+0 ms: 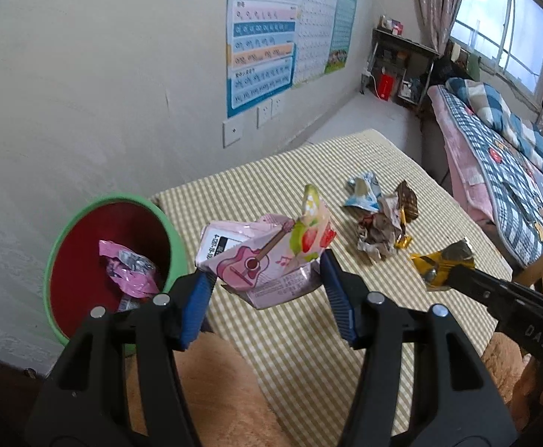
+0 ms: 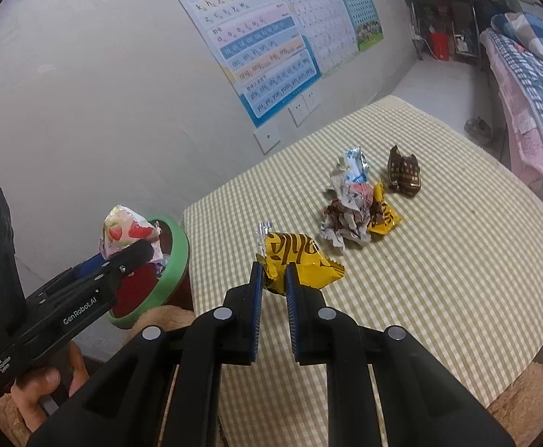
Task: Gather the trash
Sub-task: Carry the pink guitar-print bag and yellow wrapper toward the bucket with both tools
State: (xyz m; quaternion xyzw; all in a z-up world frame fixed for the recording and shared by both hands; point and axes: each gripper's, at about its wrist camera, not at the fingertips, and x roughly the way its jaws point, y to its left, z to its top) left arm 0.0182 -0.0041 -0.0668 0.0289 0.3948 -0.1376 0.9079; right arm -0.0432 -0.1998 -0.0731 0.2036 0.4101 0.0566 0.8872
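Left gripper (image 1: 267, 279): jaws spread wide around a pink snack bag (image 1: 267, 257) printed with a guitar and strawberries, blue pads pressing its two sides; bag held off the surface, just beside the bin's rim.
Right gripper (image 2: 271, 283): jaws narrowed to a small gap, pinching the lower edge of a yellow wrapper (image 2: 301, 260) with brown lettering, held above the cloth.
Table (image 2: 438, 279): covered in yellow-and-white checked cloth, set against a white wall.
Bin (image 1: 63, 231): green rim, red inside, at the table's left edge; holds a crumpled pink wrapper (image 1: 128, 268).
Trash pile (image 2: 349, 212): crumpled brown-and-white paper, well apart from both grippers, toward the table's far side.
Blue-and-silver wrapper (image 2: 353, 165): touching the pile's far side.
Small yellow wrapper (image 2: 383, 218): touching the pile's right side.
Brown chocolate wrapper (image 2: 403, 173): near the pile, right of it.
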